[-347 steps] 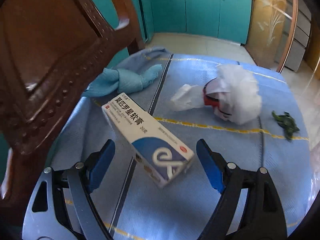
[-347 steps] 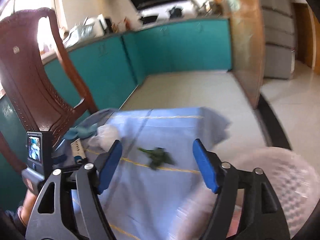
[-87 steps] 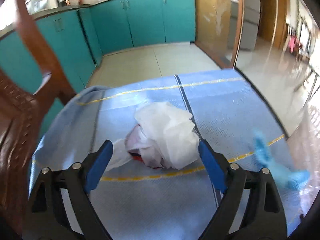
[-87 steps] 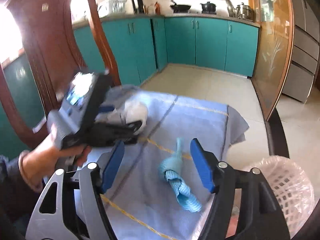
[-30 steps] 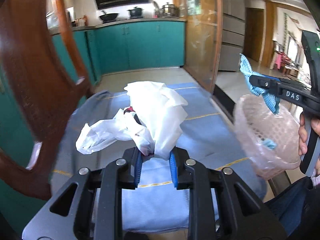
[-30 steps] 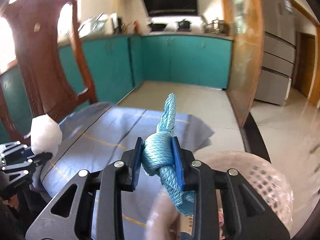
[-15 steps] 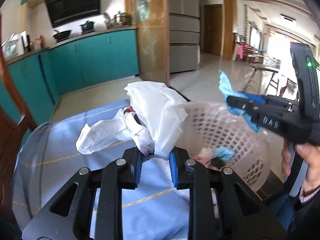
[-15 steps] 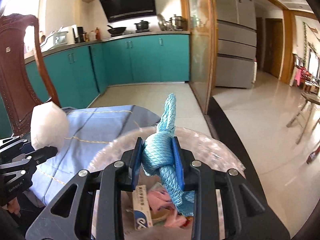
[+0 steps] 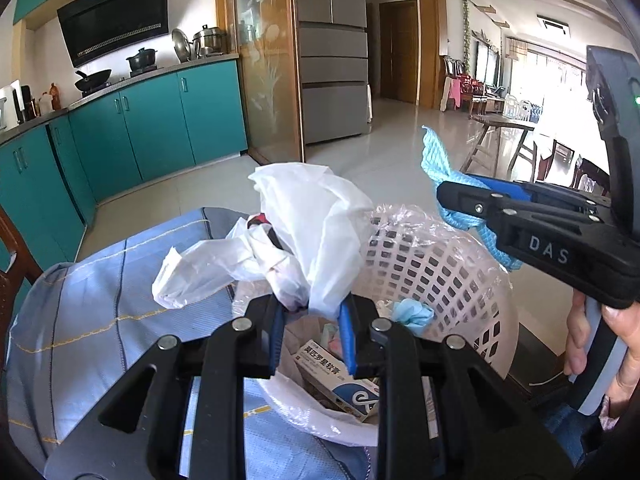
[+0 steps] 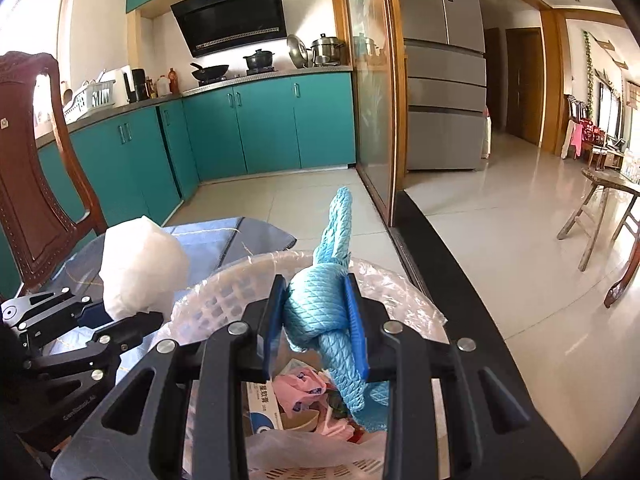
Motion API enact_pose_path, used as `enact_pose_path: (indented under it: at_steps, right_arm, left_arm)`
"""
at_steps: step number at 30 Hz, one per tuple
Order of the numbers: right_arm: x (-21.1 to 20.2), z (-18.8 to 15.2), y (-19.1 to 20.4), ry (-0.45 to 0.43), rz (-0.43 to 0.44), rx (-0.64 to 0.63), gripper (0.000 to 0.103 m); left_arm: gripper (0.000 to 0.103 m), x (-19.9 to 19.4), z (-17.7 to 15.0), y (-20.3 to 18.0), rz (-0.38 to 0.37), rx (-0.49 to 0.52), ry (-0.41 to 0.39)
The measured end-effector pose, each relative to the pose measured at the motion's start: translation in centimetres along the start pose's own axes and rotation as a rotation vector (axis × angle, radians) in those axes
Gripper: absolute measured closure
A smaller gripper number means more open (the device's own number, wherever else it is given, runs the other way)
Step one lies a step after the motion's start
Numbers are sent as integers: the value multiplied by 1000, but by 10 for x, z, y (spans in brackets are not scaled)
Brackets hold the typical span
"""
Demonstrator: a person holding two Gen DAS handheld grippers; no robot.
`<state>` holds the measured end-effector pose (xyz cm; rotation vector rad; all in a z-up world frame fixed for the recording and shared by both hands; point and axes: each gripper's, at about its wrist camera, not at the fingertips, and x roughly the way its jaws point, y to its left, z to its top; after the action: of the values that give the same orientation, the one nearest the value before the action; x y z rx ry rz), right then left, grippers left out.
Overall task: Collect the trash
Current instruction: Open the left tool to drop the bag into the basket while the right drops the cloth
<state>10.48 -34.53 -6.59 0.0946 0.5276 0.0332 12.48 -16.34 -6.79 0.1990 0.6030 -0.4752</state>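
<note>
Tilted downward above the white plastic mesh wastebasket, left gripper pinches a crumpled white plastic bag, right gripper clamps a knotted light-blue cloth, their blue pads partly hidden by trash.

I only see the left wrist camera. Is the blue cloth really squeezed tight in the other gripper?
Observer: Yes. The right wrist view shows the right gripper shut on the cloth, with its blue pads pressing a big knot in it.
Operator: Is it over the basket, or beside it?
Observer: Over it. From that view, the cloth's tail hangs down inside the basket, just above some crumpled pink trash.
</note>
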Motion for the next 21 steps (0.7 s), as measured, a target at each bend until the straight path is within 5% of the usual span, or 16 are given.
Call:
enact_pose_path:
  at_steps: [21]
  right_arm:
    - [7,-7,-6,58,-10,7,73]
  left_arm:
    - [79,24,4,8,-55,-10,40]
